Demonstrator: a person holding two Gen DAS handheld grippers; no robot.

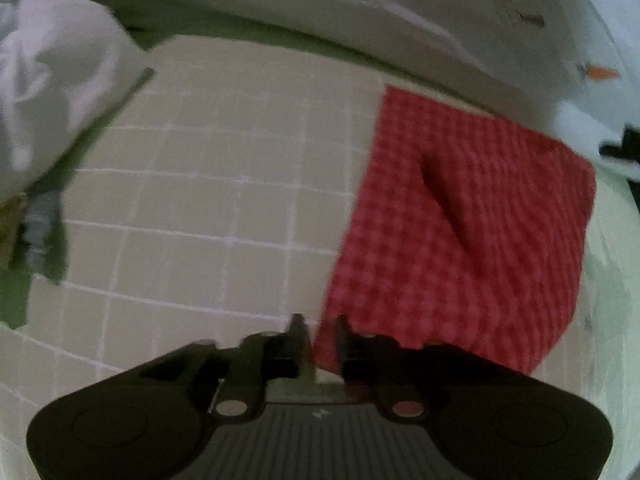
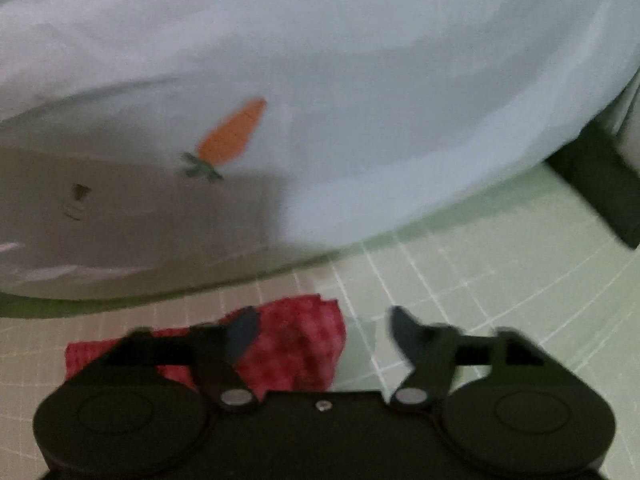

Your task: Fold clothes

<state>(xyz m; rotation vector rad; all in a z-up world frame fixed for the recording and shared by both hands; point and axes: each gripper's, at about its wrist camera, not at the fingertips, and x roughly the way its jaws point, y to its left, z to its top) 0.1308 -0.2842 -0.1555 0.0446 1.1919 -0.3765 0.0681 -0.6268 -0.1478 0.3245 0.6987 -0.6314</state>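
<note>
A: The red checked cloth (image 1: 460, 232) lies on the gridded mat (image 1: 200, 200), one crease across its middle, white fabric with a carrot print (image 2: 232, 132) just behind.

B: Left gripper (image 1: 318, 334)?

A: Jaws narrowly apart at the cloth's near corner; grip unclear.

B: Right gripper (image 2: 320, 332)?

A: Spread wide above the cloth's edge, holding nothing.

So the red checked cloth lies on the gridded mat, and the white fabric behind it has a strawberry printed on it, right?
Not quite. The print on the white fabric is an orange carrot, as the right wrist view shows. The red checked cloth does lie on the gridded mat.
</note>
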